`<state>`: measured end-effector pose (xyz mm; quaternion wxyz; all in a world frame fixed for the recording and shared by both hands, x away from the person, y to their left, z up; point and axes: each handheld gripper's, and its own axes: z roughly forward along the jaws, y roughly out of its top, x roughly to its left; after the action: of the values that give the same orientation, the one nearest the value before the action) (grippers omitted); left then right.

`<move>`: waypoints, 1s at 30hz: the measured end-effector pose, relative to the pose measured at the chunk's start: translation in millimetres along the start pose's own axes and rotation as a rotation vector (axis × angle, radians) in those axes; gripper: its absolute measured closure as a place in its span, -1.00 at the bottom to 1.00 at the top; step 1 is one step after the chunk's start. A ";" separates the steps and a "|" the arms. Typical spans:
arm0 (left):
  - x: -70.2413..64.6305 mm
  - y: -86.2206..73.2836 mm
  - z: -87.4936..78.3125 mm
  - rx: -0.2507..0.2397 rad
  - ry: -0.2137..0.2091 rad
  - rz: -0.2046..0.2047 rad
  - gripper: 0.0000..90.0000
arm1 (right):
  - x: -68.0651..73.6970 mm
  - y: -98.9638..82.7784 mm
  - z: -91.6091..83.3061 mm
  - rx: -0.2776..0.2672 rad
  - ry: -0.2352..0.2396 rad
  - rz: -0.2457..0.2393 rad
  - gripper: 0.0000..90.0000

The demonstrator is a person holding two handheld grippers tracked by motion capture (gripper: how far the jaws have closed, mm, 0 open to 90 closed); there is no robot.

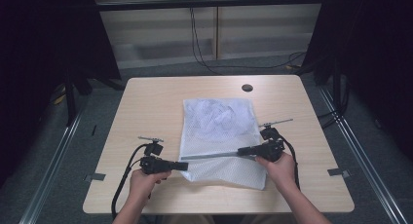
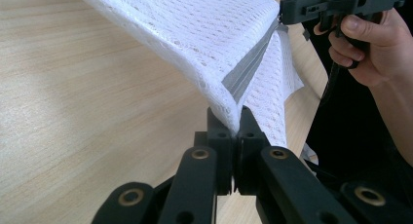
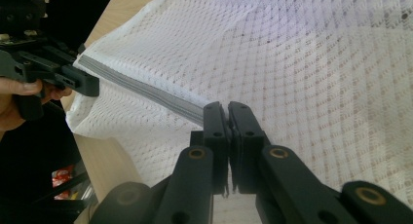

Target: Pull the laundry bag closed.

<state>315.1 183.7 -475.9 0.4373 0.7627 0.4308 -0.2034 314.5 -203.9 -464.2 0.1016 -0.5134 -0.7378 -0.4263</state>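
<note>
A white mesh bag point(image 1: 216, 121) lies flat in the middle of the wooden table point(image 1: 146, 107), with white cloth inside its far half. A grey zipper point(image 1: 209, 156) runs across its near part. My left gripper point(image 1: 184, 165) is shut on the bag's left edge at the zipper's end; in the left gripper view the mesh point(image 2: 195, 34) rises from between the jaws of the left gripper point(image 2: 237, 122). My right gripper point(image 1: 241, 151) is shut on the zipper toward the bag's right side. In the right gripper view the zipper point(image 3: 146, 90) runs from the right gripper point(image 3: 228, 112) toward the other gripper point(image 3: 83, 83).
A round black hole point(image 1: 247, 87) sits near the table's far edge. Bare wood lies left, right and behind the bag. Cables point(image 1: 199, 48) trail on the floor beyond the table, and dark curtains stand at both sides.
</note>
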 end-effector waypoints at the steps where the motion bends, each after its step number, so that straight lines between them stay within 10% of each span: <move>1: 0.1 0.0 0.1 0.000 -0.001 0.000 0.96 | -0.6 -0.4 -0.2 0.001 0.002 0.001 0.93; 30: 1.0 -2.6 1.5 -0.003 -0.002 -0.015 0.96 | -7.3 -4.3 -5.4 -0.003 -0.003 0.006 0.93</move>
<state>313.6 183.5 -478.7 0.4373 0.7587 0.4363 -0.2069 312.6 -213.2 -467.4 0.1010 -0.5164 -0.7356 -0.4266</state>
